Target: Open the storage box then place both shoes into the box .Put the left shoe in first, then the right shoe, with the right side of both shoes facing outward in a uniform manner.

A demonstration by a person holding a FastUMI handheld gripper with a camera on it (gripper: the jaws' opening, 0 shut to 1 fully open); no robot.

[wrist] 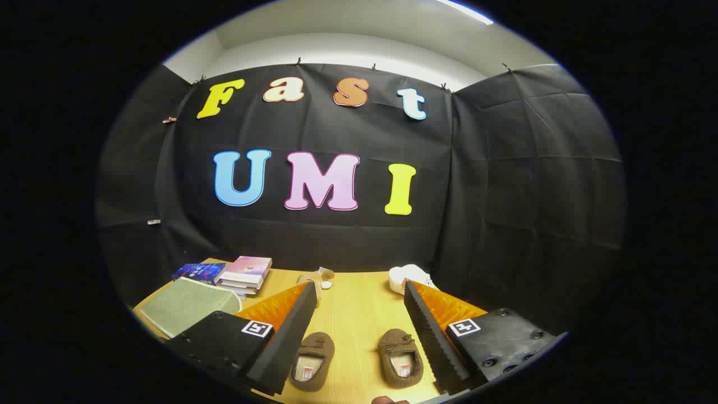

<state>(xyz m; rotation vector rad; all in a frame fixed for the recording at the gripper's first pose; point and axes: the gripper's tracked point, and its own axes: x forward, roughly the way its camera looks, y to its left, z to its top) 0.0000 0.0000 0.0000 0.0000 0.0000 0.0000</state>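
Two brown moccasin shoes lie on the wooden table (359, 303), toes pointing away from me. The left one (312, 361) rests just inside my left finger, the right one (399, 357) just inside my right finger. My gripper (359, 292) hangs above them, open wide, with nothing held between its fingers. A grey-green flat storage box (188, 306) sits closed on the table beyond my left finger.
A stack of books (245, 273) and a dark blue book (199, 272) lie behind the storage box. A small tan plush toy (320, 279) and a white object (409, 278) sit at the table's far edge by the black cloth wall.
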